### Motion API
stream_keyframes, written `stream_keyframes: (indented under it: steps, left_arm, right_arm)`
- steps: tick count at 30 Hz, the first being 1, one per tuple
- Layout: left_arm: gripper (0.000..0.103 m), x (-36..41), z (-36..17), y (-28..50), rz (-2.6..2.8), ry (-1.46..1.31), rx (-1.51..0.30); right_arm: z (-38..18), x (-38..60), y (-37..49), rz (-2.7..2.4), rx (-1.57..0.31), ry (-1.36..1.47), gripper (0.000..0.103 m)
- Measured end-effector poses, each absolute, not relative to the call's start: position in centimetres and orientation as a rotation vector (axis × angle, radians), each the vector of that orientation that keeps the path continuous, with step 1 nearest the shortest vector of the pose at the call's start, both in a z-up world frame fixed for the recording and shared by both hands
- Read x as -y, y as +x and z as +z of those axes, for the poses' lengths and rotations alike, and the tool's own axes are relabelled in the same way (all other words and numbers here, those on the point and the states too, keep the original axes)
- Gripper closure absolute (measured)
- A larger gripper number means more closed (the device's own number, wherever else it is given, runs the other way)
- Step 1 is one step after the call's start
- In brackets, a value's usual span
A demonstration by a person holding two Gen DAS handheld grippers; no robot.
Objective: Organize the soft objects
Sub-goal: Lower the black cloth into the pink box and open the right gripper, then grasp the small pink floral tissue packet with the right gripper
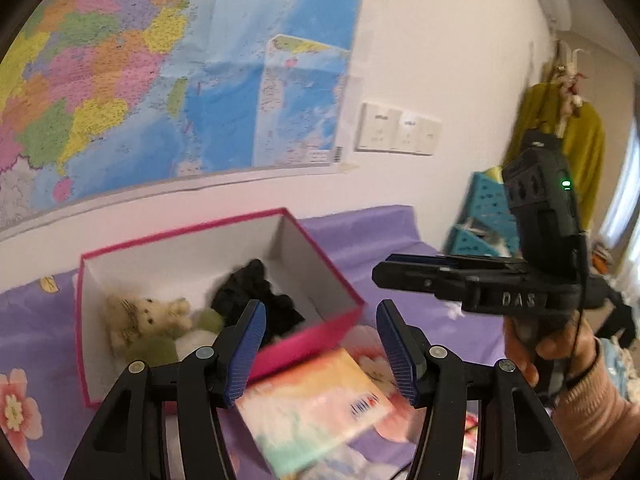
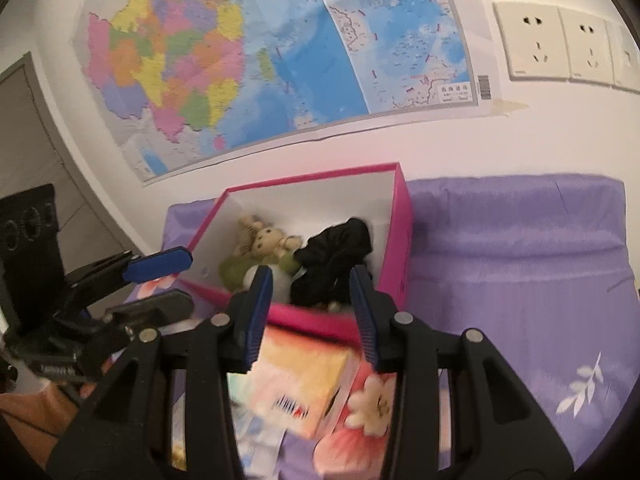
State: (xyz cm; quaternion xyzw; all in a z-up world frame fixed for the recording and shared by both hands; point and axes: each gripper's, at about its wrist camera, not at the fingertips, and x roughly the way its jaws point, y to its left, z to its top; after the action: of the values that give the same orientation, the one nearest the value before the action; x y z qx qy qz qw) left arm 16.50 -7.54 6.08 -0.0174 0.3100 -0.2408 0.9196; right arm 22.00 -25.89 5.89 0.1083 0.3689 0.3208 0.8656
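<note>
Inside pink box (image 2: 400, 240) — plush bear (image 2: 266, 240) half-hidden, black cloth (image 2: 336, 256) blurred; left tongs (image 1: 320, 344), right tongs (image 2: 312, 312) both agape, empty.

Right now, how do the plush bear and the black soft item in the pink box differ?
The plush bear is cream with a green body and a visible face; the black soft item is a dark, shapeless bundle. The bear lies in the box's left half, the black item in the right half in both views. Both rest inside the pink box, touching.
</note>
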Motion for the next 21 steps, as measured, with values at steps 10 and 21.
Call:
stream_keyframes:
  steps: [10, 21]
  left_arm:
    - [0.044, 8.1, 5.0, 11.2, -0.607, -0.039, -0.641]
    - [0.044, 13.3, 0.1, 9.6, -0.742, 0.043, -0.782]
  right_arm:
    - [6.3, 30.0, 15.8, 0.690, -0.777, 0.293, 0.055]
    - [0.6, 33.2, 9.3, 0.582, -0.969, 0.325, 0.053]
